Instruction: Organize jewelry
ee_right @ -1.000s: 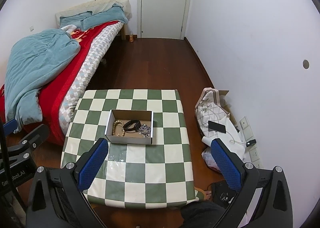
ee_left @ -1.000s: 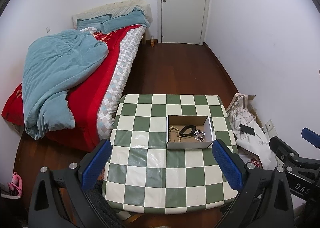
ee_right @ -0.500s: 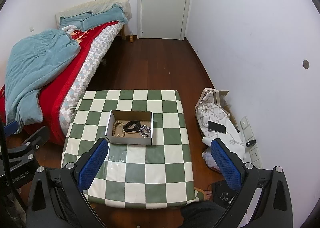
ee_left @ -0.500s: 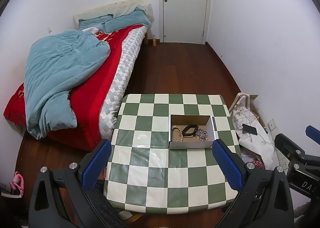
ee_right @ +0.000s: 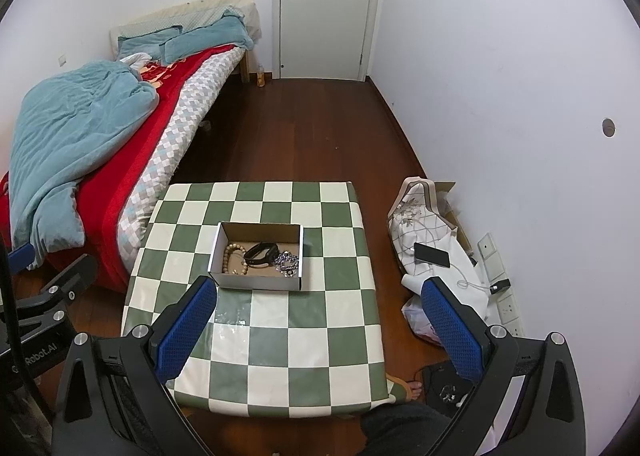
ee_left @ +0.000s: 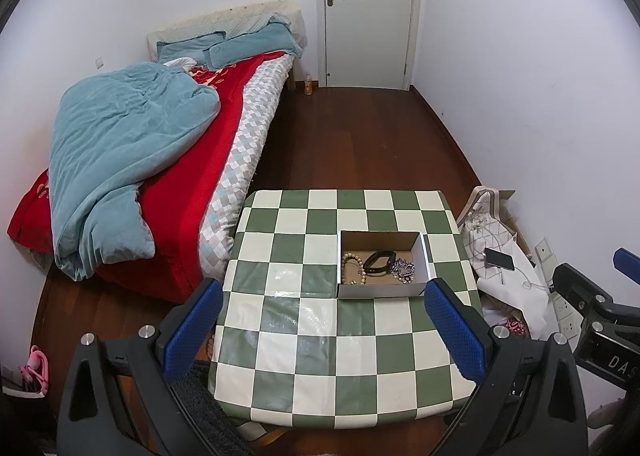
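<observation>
Jewelry lies in a shallow open cardboard box (ee_left: 382,290) on the green-and-white checkered table (ee_left: 312,344). Seen from the left wrist, the box holds a tan beaded bracelet (ee_left: 354,267) at its left, a black band (ee_left: 379,261) in the middle and a silvery chain (ee_left: 403,269) at its right. The left gripper (ee_left: 320,326) hangs above the table's near half, blue pads spread wide and holding nothing — the box sits beyond them.

From the right wrist, the same box (ee_right: 258,282) rests left of the table's centre (ee_right: 344,256). The right gripper (ee_right: 320,322) is likewise spread wide and empty. A dark phone (ee_right: 431,255) lies on a white patterned bag (ee_right: 416,224) on the floor by the wall — well apart from the table.
</observation>
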The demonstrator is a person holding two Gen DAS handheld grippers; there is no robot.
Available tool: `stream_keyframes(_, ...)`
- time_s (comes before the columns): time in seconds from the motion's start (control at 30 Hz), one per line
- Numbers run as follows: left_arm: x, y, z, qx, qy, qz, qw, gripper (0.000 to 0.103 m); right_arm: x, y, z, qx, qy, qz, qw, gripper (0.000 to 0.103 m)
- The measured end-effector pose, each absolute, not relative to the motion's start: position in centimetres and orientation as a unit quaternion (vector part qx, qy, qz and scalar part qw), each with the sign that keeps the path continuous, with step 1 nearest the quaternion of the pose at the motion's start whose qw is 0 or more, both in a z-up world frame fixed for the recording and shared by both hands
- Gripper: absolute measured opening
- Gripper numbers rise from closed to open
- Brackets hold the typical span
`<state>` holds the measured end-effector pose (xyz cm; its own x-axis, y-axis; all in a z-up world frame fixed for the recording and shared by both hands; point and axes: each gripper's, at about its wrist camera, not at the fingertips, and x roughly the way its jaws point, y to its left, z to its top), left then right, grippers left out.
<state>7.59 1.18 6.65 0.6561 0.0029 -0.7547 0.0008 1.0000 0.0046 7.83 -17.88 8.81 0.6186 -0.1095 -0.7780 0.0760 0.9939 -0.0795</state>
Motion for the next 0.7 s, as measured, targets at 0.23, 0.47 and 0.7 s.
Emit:
stream_keyframes(0.23,7.48,0.86,7.3,0.006,0.411,0.0,0.912,0.103,7.73,-18.04,8.92,-0.018,0.433,-0.052,0.9,0.103)
stream_keyframes(0.47,7.49,0.87,7.49,0.007,0.408,0.001,0.913,0.103,7.78,-18.21,9.12,-0.018,0.431,-0.053,0.9,0.103)
stream_keyframes(0.7,7.54,0.86,7.59,0.007,0.407,-0.001,0.913,0.103,7.74,-18.18,9.32,-0.016,0.431,-0.053,0.901,0.103)
